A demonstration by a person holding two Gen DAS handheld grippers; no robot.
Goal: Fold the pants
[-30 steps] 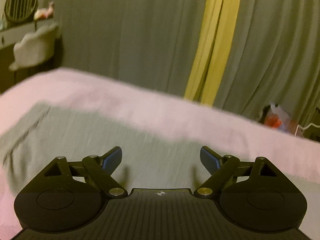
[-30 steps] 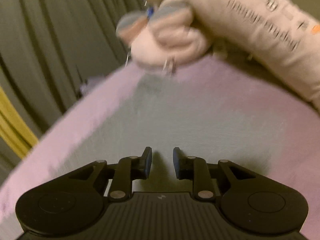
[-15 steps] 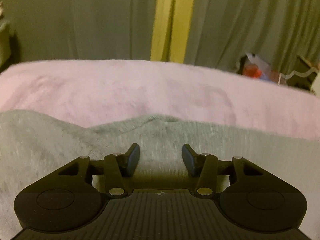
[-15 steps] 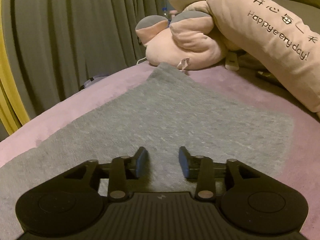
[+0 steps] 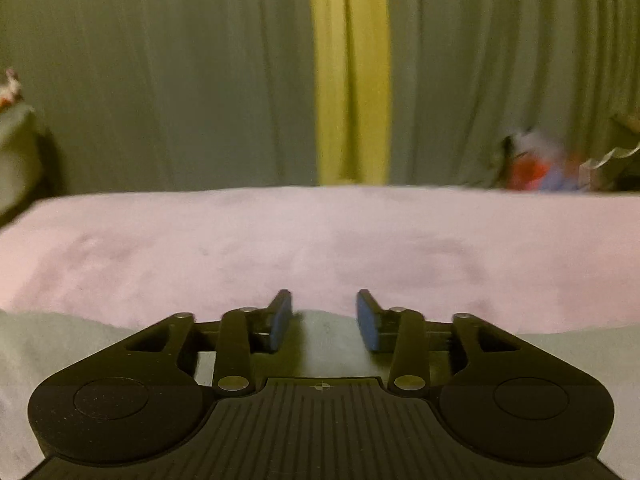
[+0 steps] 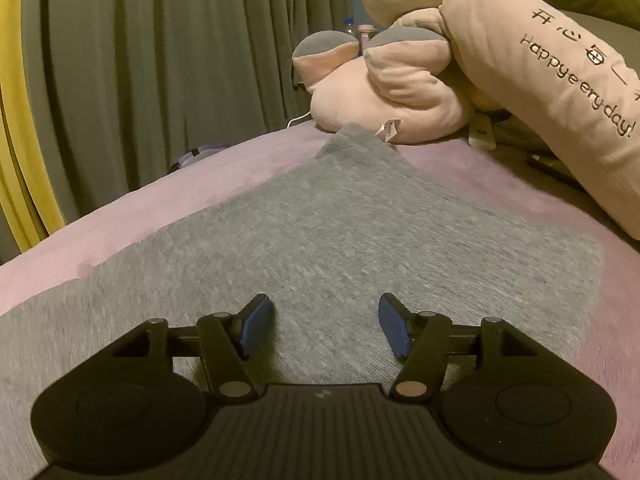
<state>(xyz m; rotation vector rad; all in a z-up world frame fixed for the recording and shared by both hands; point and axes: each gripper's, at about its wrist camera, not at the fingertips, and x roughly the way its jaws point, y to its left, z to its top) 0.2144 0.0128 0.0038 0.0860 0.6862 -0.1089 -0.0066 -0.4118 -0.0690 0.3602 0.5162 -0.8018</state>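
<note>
The grey pants (image 6: 328,240) lie spread flat on the pink bed cover (image 6: 160,184), one narrow end reaching its far edge and touching a pink plush toy (image 6: 384,92). The right gripper (image 6: 326,326) hovers above the fabric, fingers parted, gripping nothing. The left gripper (image 5: 324,320) is also parted at the pants' edge (image 5: 320,326); whether it touches the cloth is unclear. Grey curtains (image 5: 160,80) hang beyond.

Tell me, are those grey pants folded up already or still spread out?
Spread out. In the right wrist view the grey pants lie flat across the pink bedcover; any fold line is not visible, so an earlier fold cannot be excluded.
</note>
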